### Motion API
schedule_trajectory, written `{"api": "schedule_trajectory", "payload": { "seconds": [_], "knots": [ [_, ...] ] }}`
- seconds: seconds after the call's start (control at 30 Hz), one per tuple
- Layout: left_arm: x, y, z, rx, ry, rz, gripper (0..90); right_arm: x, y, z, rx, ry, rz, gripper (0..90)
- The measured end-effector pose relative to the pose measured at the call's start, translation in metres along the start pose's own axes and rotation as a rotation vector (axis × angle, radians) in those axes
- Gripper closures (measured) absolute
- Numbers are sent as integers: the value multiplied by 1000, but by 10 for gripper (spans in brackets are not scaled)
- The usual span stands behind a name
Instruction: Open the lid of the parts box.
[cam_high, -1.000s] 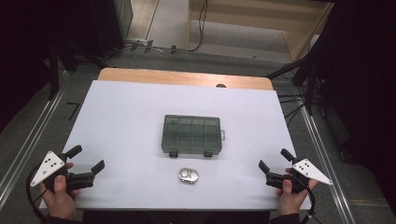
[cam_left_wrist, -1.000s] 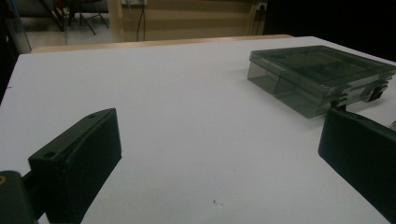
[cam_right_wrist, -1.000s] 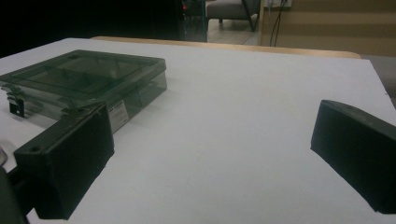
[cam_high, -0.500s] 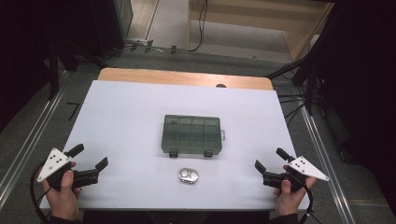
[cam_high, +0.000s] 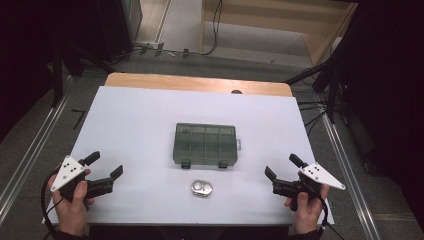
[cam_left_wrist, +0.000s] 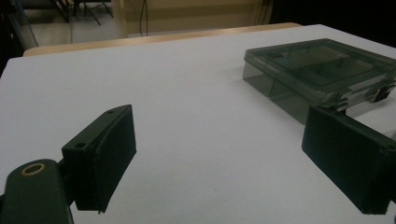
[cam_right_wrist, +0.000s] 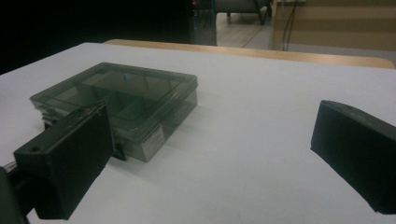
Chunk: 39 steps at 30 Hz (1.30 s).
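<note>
Both grippers, left (cam_high: 106, 171) and right (cam_high: 282, 171), jaws apart near worktop's front corners. Approach centre box (cam_high: 205, 144) squarely; mind metal piece (cam_high: 201, 188) beside front edge.

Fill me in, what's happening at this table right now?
A person holds a two-jaw gripper in each hand at the near corners of the white table. The left gripper and the right gripper both have their jaws open and hold nothing. Between them sits a closed, translucent dark-green plastic compartment box, with a small silvery oval metal object just in front of it. Neither gripper touches either thing.
</note>
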<state>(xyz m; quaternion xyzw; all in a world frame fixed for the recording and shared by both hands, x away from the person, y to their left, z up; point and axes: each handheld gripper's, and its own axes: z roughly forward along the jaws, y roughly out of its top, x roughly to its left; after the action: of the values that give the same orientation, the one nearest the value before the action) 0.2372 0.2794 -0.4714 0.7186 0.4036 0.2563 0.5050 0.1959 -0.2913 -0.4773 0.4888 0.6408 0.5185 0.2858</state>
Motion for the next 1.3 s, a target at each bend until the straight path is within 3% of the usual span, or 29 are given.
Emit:
{"api": "schedule_trajectory", "payload": {
  "seconds": [0.1,0.33,0.43,0.53,0.6,0.67,0.77,0.8,0.87,0.97,1.13,1.3],
  "knots": [
    [-3,2,3,18,-20,0,93,3,0,4,3,-16,-16,0],
    [-9,9,10,39,-52,6,93,6,4,8,2,3,-25,0],
    [-15,16,13,15,-86,-14,93,5,6,11,22,39,-19,0],
    [-16,21,14,-14,-151,-58,93,6,10,12,51,75,-13,0],
    [-17,25,17,-10,-177,-63,104,6,13,14,62,73,-2,0],
    [-19,28,21,0,-190,-54,136,5,15,15,67,93,-3,0],
    [-24,33,27,10,-197,-44,147,6,18,15,64,186,-40,0],
    [-26,34,29,12,-199,-45,165,7,20,16,70,195,-53,0],
    [-27,35,31,13,-197,-42,175,11,24,20,85,167,-78,0],
    [-34,40,39,22,-210,-28,262,15,29,24,88,178,-95,97],
    [-38,47,47,36,-209,-20,441,18,36,31,106,172,-102,419],
    [-43,54,55,55,-204,6,627,20,44,38,110,190,-111,651]
  ]
}}
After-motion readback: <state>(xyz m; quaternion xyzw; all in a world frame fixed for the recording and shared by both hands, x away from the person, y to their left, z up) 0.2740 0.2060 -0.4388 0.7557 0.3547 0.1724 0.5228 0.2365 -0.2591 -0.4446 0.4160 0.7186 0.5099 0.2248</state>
